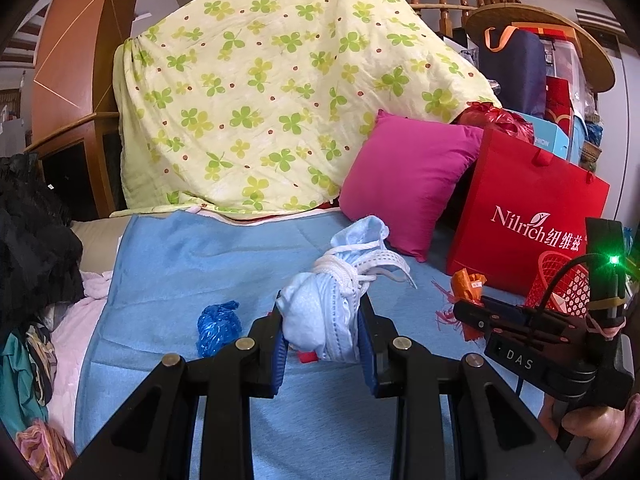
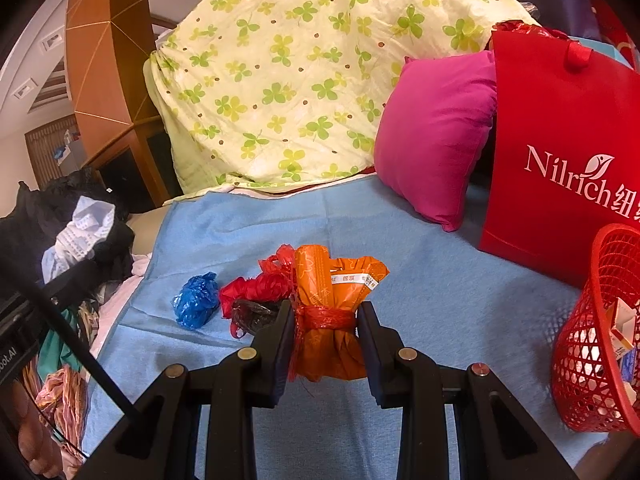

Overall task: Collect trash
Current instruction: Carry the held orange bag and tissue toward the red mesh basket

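Note:
My left gripper (image 1: 322,322) is shut on a pale blue bundle of face masks (image 1: 320,316) tied with white cord, held above the blue blanket (image 1: 180,264). My right gripper (image 2: 326,320) is shut on an orange wrapper bundle (image 2: 328,304) bound with red string. That bundle (image 1: 466,284) and the right gripper (image 1: 460,312) also show at the right of the left wrist view. On the blanket lie a crumpled blue plastic bag (image 2: 196,300), a red plastic bag (image 2: 260,284) and a dark scrap (image 2: 252,314). The blue bag (image 1: 218,326) sits left of my left fingers. A red mesh basket (image 2: 600,332) holding some packaging stands at the right.
A magenta cushion (image 2: 436,136) leans against a red paper bag (image 2: 560,160) at the back right. Behind is a clover-print quilt (image 2: 300,72) draped over something tall. Dark and mixed clothes (image 1: 32,248) pile up at the left edge of the blanket.

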Demonstrator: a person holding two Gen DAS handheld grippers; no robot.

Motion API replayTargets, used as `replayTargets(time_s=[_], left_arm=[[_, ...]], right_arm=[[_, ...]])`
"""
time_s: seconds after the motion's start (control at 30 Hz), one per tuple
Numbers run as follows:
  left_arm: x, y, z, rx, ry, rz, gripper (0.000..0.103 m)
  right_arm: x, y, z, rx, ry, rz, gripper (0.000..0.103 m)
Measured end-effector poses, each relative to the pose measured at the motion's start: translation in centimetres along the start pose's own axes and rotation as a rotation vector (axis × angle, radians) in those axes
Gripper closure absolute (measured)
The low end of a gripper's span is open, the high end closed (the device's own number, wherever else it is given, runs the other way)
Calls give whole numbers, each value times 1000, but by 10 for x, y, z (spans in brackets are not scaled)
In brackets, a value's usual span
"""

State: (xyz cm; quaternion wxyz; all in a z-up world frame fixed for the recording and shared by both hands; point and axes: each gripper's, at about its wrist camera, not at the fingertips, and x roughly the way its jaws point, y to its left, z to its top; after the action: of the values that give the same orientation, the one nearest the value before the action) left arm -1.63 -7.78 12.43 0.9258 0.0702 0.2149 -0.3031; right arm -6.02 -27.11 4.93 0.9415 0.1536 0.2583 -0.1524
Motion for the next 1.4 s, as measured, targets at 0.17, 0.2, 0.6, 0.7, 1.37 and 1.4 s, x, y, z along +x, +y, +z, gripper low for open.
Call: replayTargets(time_s=[0.17,0.2,0.6,0.7,1.37,1.4], left_arm=[[-1,-1,-1,9,-2,-2,71],[-1,-1,-1,11,-3,-4,71],[2,-7,0,31,2,1,70],[2,-7,0,31,2,0,70],[14,-25,-4,81,26,-4,70],[15,-27,-4,85,27,-4,70]], right_arm=[[-5,-2,0,9,-9,6,70],[-6,-2,0,11,-10,7,70],[-11,-7,0,24,-18,13,70],[-13,-12,-1,36,-18,12,70],[-14,-44,-8,90,-14,6,70],[-14,-46,-9,93,-16,6,70]])
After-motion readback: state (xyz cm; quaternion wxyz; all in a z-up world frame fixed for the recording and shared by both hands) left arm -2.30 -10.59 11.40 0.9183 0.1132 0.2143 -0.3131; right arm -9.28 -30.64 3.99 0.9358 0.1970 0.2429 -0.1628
